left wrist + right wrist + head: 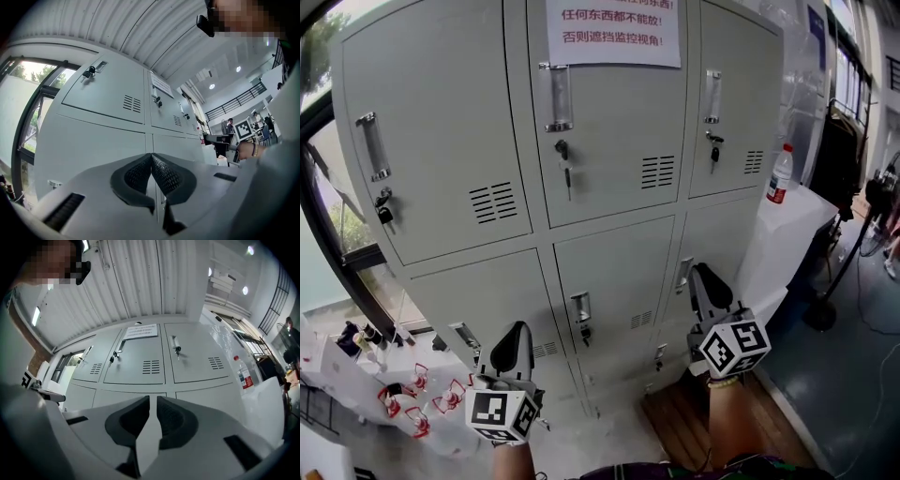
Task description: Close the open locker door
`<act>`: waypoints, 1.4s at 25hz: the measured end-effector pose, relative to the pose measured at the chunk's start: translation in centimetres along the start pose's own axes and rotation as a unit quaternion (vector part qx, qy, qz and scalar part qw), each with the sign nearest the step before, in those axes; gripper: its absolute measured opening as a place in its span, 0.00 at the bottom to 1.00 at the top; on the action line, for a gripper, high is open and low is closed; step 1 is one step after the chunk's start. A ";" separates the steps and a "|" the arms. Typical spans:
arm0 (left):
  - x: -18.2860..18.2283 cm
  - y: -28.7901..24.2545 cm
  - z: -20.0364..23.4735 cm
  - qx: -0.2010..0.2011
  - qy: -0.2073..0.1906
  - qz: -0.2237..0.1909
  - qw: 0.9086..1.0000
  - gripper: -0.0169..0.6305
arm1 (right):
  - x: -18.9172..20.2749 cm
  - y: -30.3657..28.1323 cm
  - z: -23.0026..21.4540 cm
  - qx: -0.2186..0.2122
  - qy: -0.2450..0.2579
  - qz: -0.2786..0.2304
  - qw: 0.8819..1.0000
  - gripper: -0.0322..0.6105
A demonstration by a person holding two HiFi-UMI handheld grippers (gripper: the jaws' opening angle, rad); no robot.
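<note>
A grey steel locker bank point(609, 187) fills the head view, with three doors per row. Every door I can see lies flush with the frame; none stands ajar. A paper notice point(613, 30) hangs on the top middle door. My left gripper point(514, 330) is low at the left, in front of the lower left doors, shut and empty. My right gripper point(702, 271) is low at the right, its tips close by the handle point(683, 274) of the middle-row right door, shut with nothing between the pads. The left gripper point(151, 157) and the right gripper point(153, 400) both look up along the locker fronts.
A water bottle point(780, 174) stands on a white-draped table point(792, 244) right of the lockers. A window frame point(337, 253) borders the left side, with red-and-white items point(417, 403) on the floor below. A wooden board point(680, 422) lies at the locker's foot.
</note>
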State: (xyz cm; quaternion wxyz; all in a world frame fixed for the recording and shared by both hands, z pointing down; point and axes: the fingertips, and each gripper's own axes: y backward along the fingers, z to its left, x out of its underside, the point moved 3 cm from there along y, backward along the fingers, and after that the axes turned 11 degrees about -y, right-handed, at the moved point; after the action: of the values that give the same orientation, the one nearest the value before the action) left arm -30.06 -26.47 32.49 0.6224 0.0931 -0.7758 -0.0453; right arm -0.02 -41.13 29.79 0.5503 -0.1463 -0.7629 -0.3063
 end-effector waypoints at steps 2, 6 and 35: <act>0.4 0.5 0.4 0.010 0.005 0.000 1.000 0.06 | 1.0 1.3 1.1 0.005 -0.021 0.006 1.000 0.10; 1.7 1.6 1.0 0.036 0.018 -0.005 0.999 0.06 | 2.7 3.6 3.3 0.019 -0.029 0.021 0.999 0.09; -0.7 9.7 -10.3 0.004 0.012 0.008 1.000 0.06 | 2.4 17.3 3.1 -0.039 -0.024 0.079 0.996 0.06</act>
State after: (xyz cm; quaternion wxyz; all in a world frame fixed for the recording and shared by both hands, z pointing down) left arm -20.71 -16.36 35.95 0.6314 0.0904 -0.7693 -0.0359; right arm 6.50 -26.19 36.72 0.5477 -0.2348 -0.7495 -0.2883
